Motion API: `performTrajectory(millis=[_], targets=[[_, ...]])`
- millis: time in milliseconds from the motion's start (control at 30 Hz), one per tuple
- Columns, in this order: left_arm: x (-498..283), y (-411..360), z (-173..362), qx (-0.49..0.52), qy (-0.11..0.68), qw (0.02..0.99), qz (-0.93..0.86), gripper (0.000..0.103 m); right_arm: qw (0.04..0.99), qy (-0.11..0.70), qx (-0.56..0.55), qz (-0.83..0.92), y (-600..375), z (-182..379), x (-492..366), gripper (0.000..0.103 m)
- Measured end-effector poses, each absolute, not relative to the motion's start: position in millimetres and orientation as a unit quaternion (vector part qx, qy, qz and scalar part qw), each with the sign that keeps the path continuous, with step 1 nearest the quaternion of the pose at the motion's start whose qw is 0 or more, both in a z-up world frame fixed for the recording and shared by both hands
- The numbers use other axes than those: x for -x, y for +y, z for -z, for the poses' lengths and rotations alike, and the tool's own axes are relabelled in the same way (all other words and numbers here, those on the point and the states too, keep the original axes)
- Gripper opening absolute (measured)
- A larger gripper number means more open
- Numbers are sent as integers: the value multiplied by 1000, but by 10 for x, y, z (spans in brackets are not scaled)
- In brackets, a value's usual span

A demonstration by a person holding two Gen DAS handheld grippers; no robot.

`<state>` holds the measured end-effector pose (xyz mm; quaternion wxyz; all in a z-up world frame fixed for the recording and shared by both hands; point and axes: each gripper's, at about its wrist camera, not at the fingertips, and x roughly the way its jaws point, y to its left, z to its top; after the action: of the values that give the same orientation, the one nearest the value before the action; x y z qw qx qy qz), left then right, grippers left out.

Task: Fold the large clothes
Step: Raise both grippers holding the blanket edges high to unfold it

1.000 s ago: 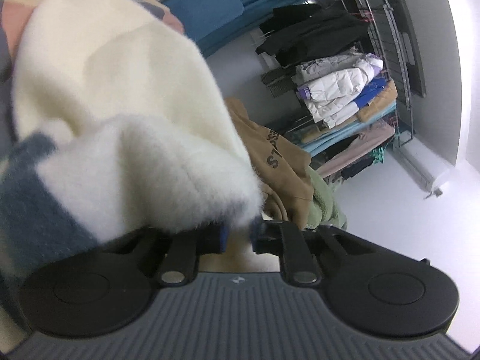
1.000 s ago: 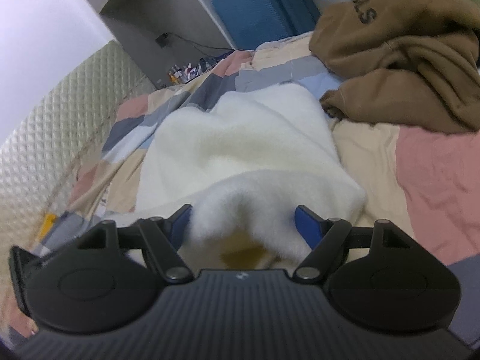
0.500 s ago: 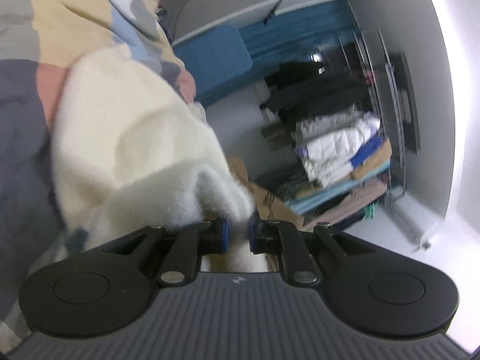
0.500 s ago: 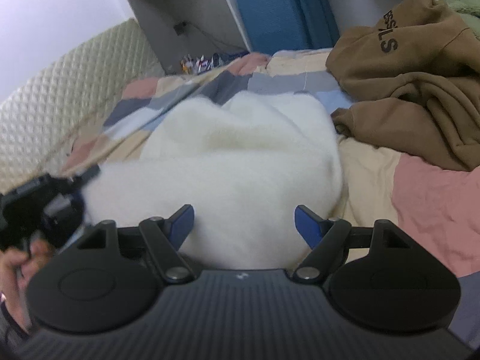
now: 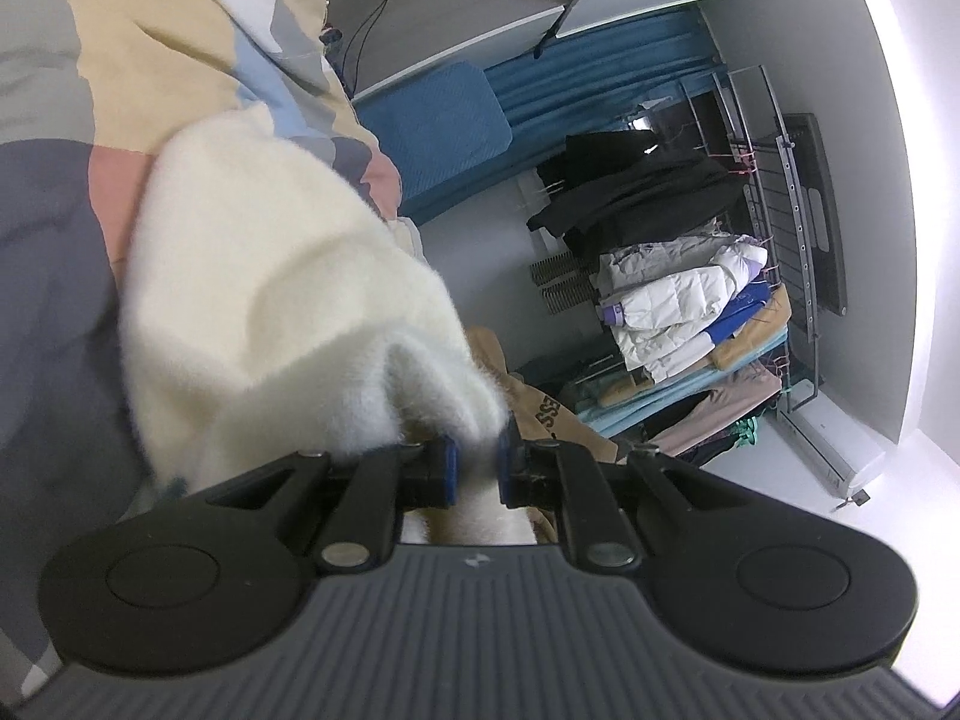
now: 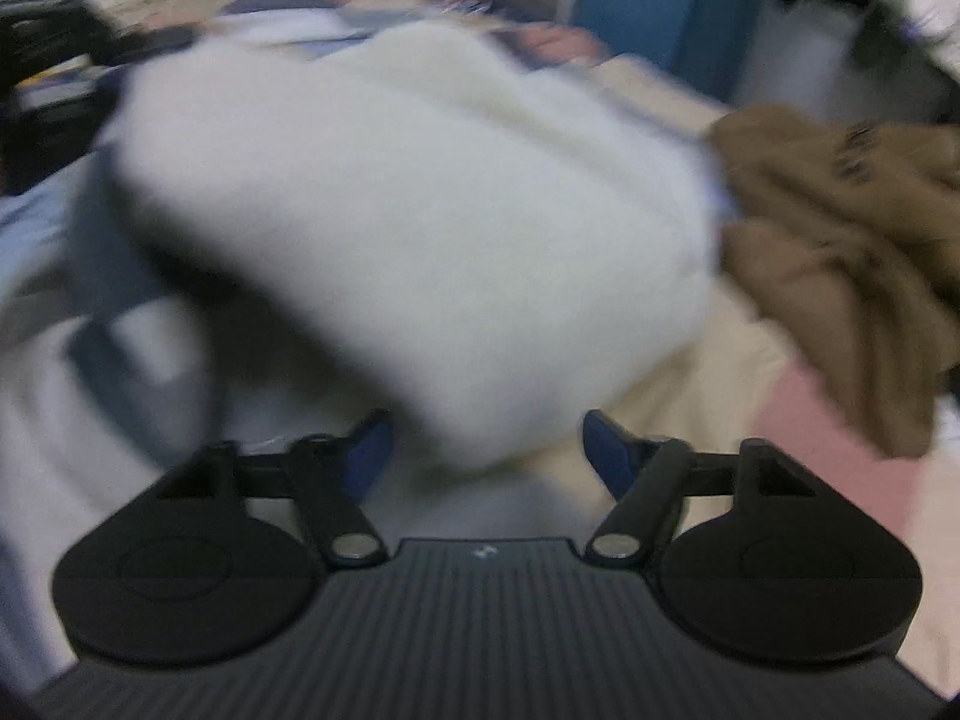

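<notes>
Bed [image 6: 690,360] covered by a patchwork quilt [image 5: 150,48] in cream, pink, grey and pale blue blocks; fluffy cream garment [image 6: 420,228] lying bunched across its middle, one edge lifted off the quilt; crumpled brown hoodie [image 6: 840,240] heaped on the quilt just beside it, dark lettering partly visible.
</notes>
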<state>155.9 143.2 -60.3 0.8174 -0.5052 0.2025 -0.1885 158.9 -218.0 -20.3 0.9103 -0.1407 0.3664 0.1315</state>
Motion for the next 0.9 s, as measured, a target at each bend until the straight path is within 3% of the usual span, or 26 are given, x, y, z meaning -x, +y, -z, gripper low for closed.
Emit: performTrajectory(millis=[100,267,500,600,700,833,900], targets=[[-1530,1358,602,500,209,818,193,14,933,336,36,-124,-2478,-20,-1672,36],[-1560,1204,623,480,229,820,213,14,940,308,-113,-97,-2922,-170,-1876,39],[-1592,925,723,442,265,827,224,14,869,357,-337,-63,-3352,361,-2294,41],[-1608,877,759,429,266,835,218,14,851,371,-365,-64,-3394,484,-2256,42],[-1617,901,786,440,265,831,213,14,854,381,-350,-64,-3350,361,-2069,52],[-1615,928,801,448,264,828,211,14,869,364,-323,-89,-3318,89,-1745,57],[-1611,930,801,447,263,829,211,14,861,340,-360,-121,-3371,11,-1606,76]])
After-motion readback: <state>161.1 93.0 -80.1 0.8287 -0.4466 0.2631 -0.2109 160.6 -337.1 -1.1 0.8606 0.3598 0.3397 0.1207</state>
